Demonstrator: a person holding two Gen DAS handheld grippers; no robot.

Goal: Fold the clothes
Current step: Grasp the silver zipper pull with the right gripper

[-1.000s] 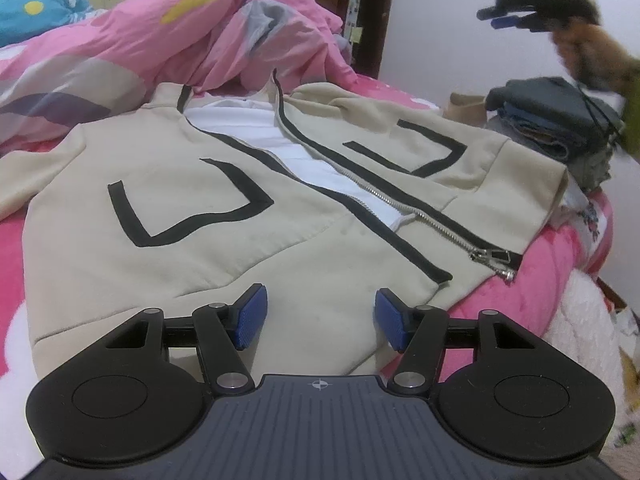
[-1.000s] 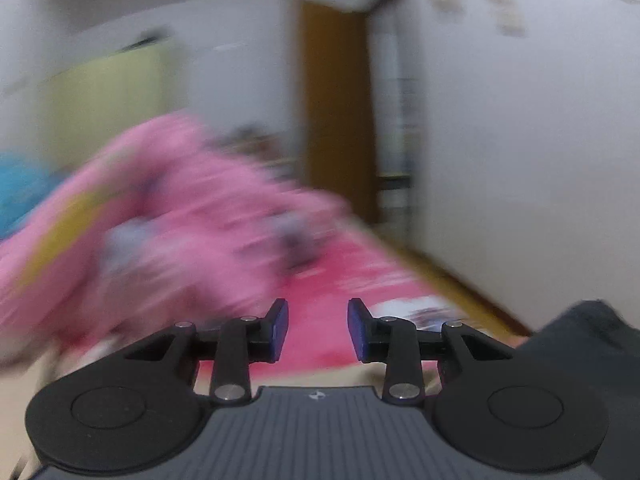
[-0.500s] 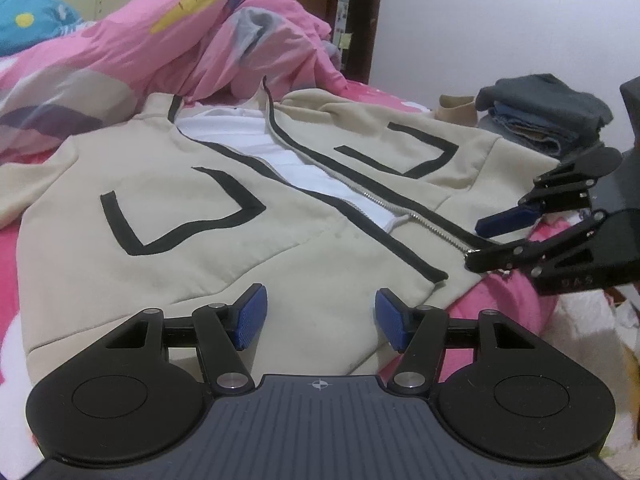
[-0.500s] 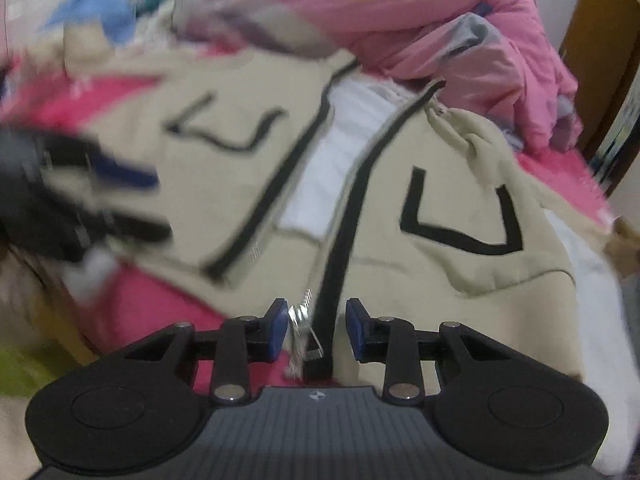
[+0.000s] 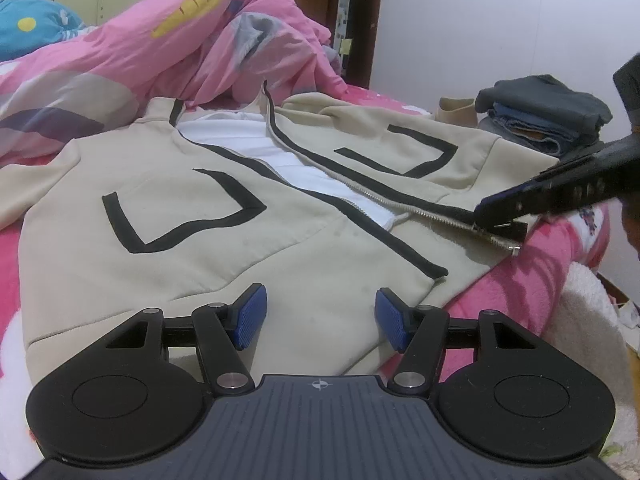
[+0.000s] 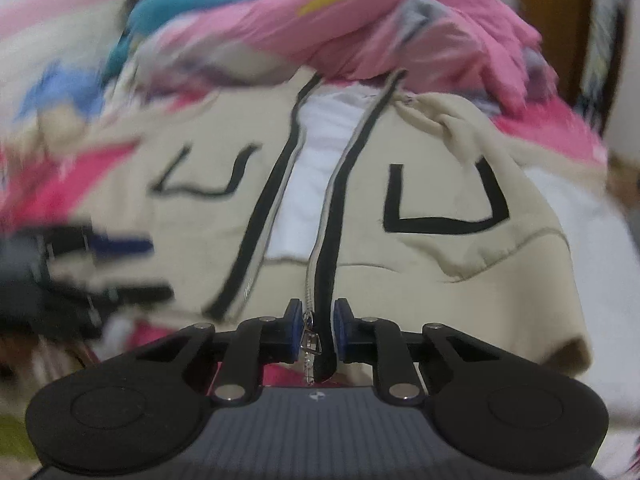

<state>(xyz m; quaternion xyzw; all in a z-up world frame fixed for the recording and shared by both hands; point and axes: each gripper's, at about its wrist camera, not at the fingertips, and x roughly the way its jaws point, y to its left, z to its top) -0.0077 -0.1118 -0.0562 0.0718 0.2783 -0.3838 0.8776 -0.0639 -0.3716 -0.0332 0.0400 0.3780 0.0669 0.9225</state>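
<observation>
Folding looks mostly ahead of me — the beige jacket [image 5: 168,248] lies spread flat on the bed [image 5: 532,280], front up, zip undone, white lining showing between the black-trimmed edges. A stack of folded clothes [image 5: 544,116] sits beyond it. My right claw [image 6: 316,332] is nearly closed around the zipper edge [image 6: 320,312] at the hem, though I cannot tell if it pinches. My left claw [image 5: 320,316] hangs released over the near hem.

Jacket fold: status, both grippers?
Left gripper open, hovering over jacket hem. Right gripper shut on the zipper edge at the bottom. Jacket flat, unzipped, unfolded. Nothing in the way.
</observation>
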